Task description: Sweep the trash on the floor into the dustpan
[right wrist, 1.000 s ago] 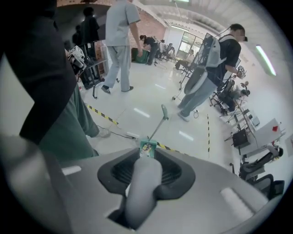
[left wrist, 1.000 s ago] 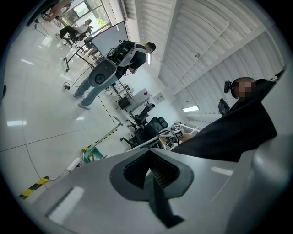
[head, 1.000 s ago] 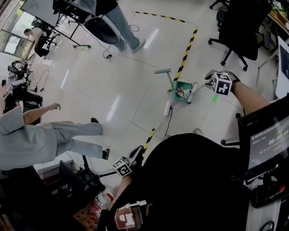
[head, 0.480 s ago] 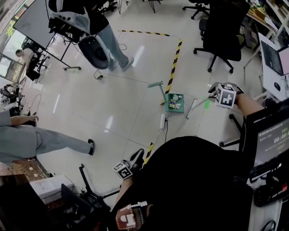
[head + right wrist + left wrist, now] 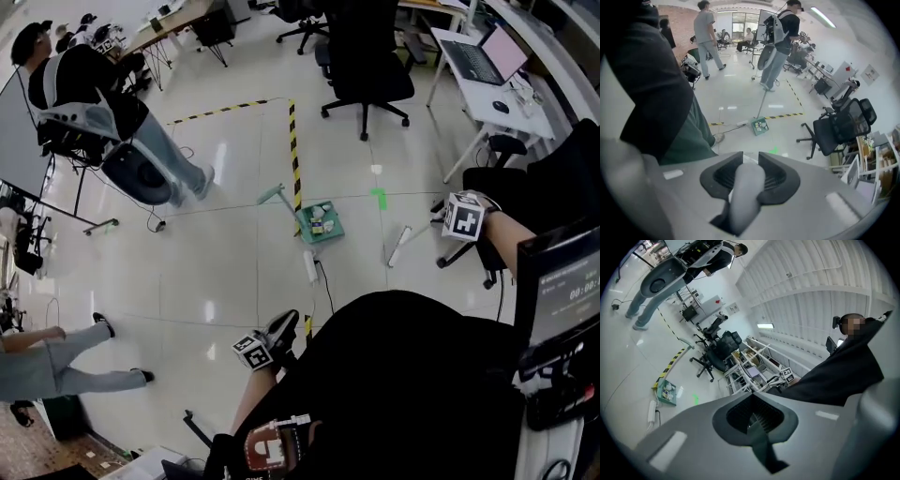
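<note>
Pinching pale broom handle (image 5: 745, 193) in right tongs (image 5: 750, 165); pressing left tongs (image 5: 753, 416) together; across floor, green dustpan (image 5: 334, 234) holding trash (image 5: 317, 217).

My grey left gripper (image 5: 753, 417) has its jaws pressed together. At nine o'clock, the green plastic dustpan (image 5: 665, 392) lies on the glossy white floor (image 5: 628, 366), with small trash scraps (image 5: 669, 387) inside.

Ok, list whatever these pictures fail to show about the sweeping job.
- Head view: the trash in the green dustpan is too small to identify piece by piece.
- Right gripper view: the broom handle clamped in the right gripper has its far end hidden behind the gripper's body.
- Head view: the floor at the person's feet is hidden by the dark torso.
</note>
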A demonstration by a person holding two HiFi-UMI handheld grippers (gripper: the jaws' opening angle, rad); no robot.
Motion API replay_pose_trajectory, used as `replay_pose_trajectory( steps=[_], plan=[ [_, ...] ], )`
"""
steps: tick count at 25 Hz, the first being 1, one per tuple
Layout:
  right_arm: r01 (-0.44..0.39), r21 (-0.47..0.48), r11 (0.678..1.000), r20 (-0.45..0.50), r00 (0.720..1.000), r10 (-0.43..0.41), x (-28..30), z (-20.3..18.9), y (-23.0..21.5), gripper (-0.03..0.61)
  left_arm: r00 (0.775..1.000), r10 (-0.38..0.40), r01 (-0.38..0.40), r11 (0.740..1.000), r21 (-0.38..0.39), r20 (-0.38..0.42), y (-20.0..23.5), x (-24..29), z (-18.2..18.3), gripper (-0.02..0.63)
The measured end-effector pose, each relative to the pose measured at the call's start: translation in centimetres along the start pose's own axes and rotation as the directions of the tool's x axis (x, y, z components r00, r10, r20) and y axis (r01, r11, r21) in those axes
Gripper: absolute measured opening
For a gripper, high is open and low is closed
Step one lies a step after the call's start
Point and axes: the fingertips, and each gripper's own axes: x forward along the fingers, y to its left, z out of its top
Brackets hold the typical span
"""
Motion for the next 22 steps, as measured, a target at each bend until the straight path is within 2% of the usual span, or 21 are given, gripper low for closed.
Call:
replay_pose_trajectory(
  steps=[4, 9, 13, 18, 22],
  plan=[
    [-0.008, 0.053, 0.999, -0.006, 1.000, 0.008, -0.9, -7.4, 4.7, 0.098, 0.997, -0.050, 0.054, 0.997, 0.053, -0.061, -4.4, 3.9, -4.0, -0.002],
    [-0.022, 0.106, 0.994, 0.023, 1.000, 0.019, -4.8, -10.4, 13.8, 0.098, 0.985, -0.113, 0.129, 0.984, 0.122, -0.128, -11.1, 3.2, -6.4, -0.002],
    [-0.041, 0.112, 0.993, 0.088, 0.996, 0.031, -8.1, -14.0, 22.6, 0.098, 0.990, -0.106, 0.119, 0.982, 0.149, -0.094, -16.5, 2.0, -11.3, -0.002],
    [-0.062, 0.046, 0.997, 0.162, 0.985, 0.054, -10.3, -20.4, 31.3, 0.098, 0.996, -0.081, 0.077, 0.987, 0.139, 0.025, -23.6, 3.5, -19.5, -0.002],
    [-0.089, -0.029, 0.996, 0.175, 0.980, 0.093, -11.7, -24.4, 37.4, 0.098, 0.997, -0.079, 0.080, 0.988, 0.134, -0.014, -30.3, 4.2, -25.9, -0.002]
  ],
)
